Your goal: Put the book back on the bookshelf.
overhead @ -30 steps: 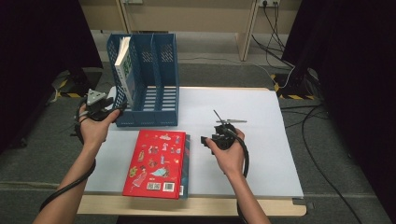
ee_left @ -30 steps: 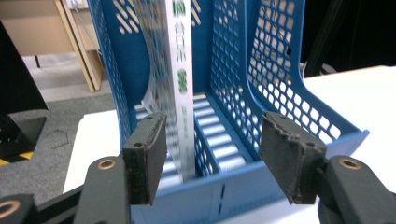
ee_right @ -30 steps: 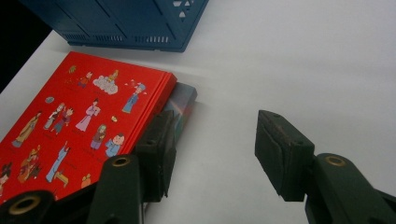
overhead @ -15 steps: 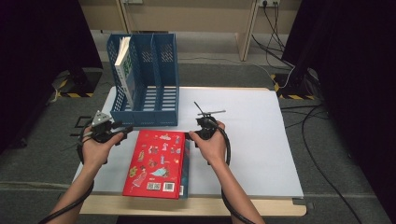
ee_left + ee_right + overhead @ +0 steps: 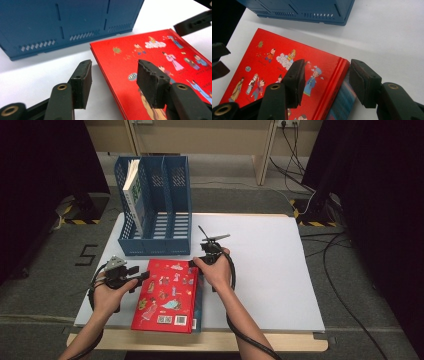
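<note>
The red book lies flat on the white worktop, on top of a second, bluish book, just in front of the blue file rack. In the rack one book already stands in the left compartment.

The step in hand is judged to be the approach for lifting the red book. The left tool is placed at the left edge of the book with its jaws open, one over the cover and one over the worktop; they have just been closing a little, but nothing is gripped. The right tool is held open astride the spine edge, its jaws having just been opening.

For the next move, the tools must be lowered so that only the red book is taken between the pads, then it must be raised upright toward a free compartment.
</note>
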Demonstrator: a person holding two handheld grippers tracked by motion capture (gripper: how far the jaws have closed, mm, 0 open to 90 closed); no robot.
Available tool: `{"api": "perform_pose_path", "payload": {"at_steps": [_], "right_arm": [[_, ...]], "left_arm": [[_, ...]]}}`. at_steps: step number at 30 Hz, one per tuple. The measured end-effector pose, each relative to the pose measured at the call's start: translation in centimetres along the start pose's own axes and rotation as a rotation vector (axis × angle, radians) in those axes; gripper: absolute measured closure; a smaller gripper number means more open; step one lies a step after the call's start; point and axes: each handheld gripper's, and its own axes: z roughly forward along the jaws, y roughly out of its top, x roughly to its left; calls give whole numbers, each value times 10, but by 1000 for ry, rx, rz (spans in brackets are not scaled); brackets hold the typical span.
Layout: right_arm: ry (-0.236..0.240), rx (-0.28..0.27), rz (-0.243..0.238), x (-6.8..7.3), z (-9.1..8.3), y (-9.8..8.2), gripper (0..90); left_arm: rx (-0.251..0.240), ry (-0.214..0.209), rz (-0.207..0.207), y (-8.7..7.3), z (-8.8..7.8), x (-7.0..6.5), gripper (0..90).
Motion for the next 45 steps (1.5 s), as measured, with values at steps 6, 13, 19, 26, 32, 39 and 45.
{"api": "perform_pose_path", "payload": {"at_steps": [6, 13, 19, 26, 32, 39, 45], "right_arm": [[-12, 17, 3, 1, 5, 5, 466], [-2, 47, 15, -1, 10, 9, 449], [-2, 65, 18, -1, 13, 13, 440], [-4, 85, 25, 0, 14, 16, 428], [-9, 77, 20, 1, 15, 15, 427], [-31, 79, 5, 4, 16, 15, 429], [-50, 60, 33, 5, 15, 14, 502]], "left_arm": [[19, -17, -18, -8, 3, -2, 441], [47, -45, -45, -13, 7, -2, 421], [45, -58, -54, -14, 7, -4, 419], [55, -81, -54, -13, 10, -6, 421], [65, -87, -61, -12, 11, -5, 415], [65, -84, -66, -13, 11, -6, 417], [71, -86, -65, -12, 11, -6, 419]]}}
